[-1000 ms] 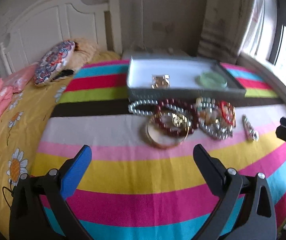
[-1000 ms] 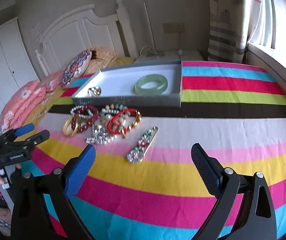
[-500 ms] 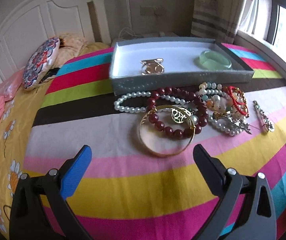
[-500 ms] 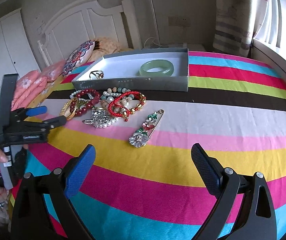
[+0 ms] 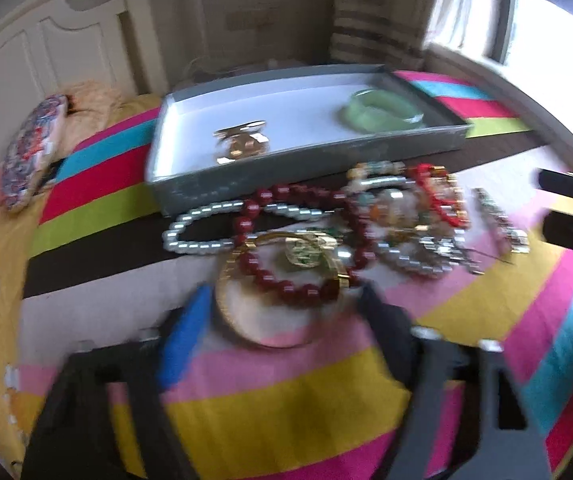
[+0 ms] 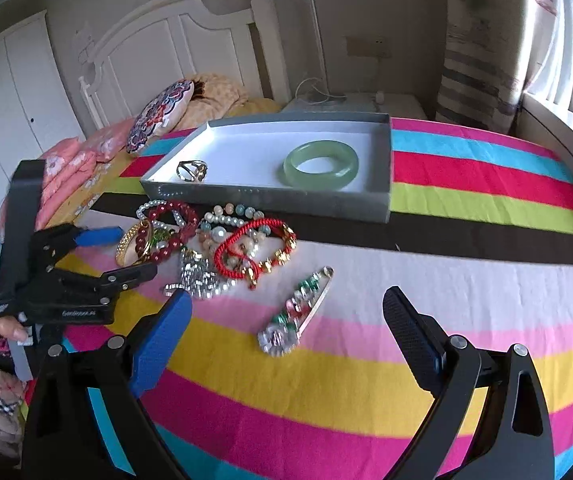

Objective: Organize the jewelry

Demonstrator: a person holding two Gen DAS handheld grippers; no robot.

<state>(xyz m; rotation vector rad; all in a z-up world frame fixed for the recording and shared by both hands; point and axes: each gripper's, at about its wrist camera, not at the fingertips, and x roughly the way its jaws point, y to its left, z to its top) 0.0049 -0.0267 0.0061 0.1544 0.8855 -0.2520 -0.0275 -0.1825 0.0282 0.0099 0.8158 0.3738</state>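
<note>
A grey tray (image 6: 266, 200) on the striped bedspread holds a green jade bangle (image 6: 320, 164) and a gold ring (image 6: 192, 170). In front of it lies a pile of jewelry. It includes a gold bangle (image 5: 282, 334), a dark red bead bracelet (image 5: 298, 292), a pearl bracelet (image 5: 194, 240) and a red cord bracelet (image 6: 246, 248). A jewelled hair clip (image 6: 296, 312) lies apart to the right. My left gripper (image 5: 284, 300) is closing with the gold bangle between its jaws; the blurred view shows no firm press. My right gripper (image 6: 286, 296) hangs open just before the hair clip.
A patterned cushion (image 6: 162, 114) and pink pillows (image 6: 70, 172) lie by the white headboard (image 6: 174, 40). A window sill (image 6: 566, 128) runs along the right. A person's hand (image 6: 6, 328) holds the left gripper at the bed's left edge.
The left gripper came forward and down onto the pile, and its jaws narrowed around the gold bangle. The right gripper moved closer to the hair clip, still open.
</note>
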